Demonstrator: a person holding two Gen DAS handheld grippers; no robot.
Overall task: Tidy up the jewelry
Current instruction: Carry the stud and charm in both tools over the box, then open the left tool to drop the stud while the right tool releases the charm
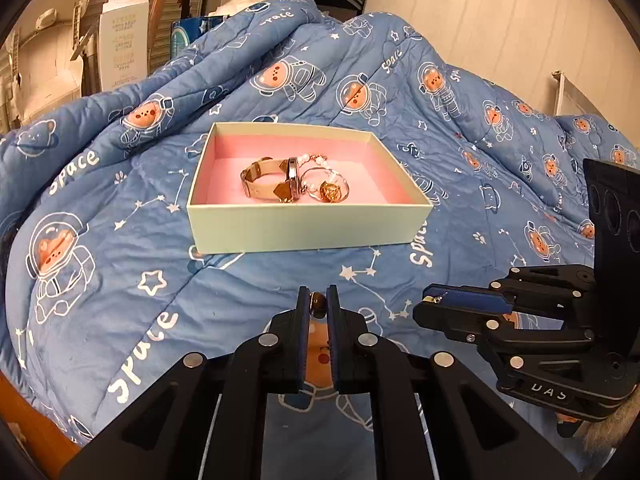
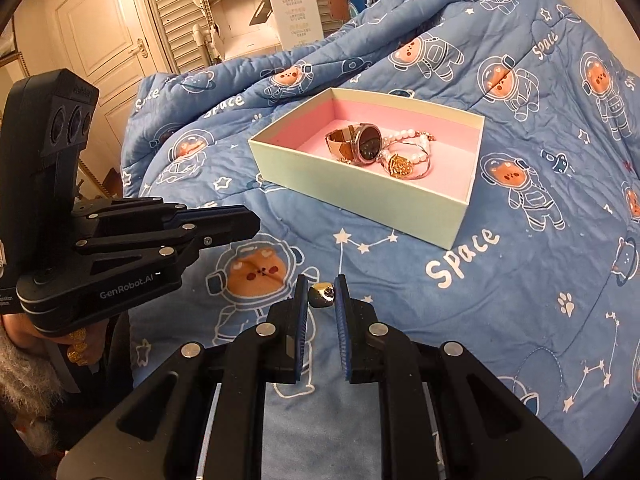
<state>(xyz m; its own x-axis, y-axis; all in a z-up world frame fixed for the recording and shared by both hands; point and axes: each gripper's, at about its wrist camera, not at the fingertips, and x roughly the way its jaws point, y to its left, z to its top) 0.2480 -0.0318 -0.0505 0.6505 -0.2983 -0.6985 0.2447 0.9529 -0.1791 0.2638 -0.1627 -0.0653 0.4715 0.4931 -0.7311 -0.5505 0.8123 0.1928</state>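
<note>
Left gripper [image 1: 318, 300] pinches a small brown stud [image 1: 318, 305]; right gripper [image 2: 322, 294] pinches a small gold earring [image 2: 321, 295]. The pink-lined box [image 1: 304, 232], long axis running three to nine o'clock, lies at twelve o'clock of the left gripper and one o'clock of the right, about equally near both.

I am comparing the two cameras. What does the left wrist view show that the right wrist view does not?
Only the left wrist view: the left gripper shut on a small brown bead, and the watch edge-on.
Only the right wrist view: the right gripper shut on a small gold earring, the watch's dark dial, a door.
Both: the pink-lined box, pearl bracelet, gold pendant, blue quilt.
</note>
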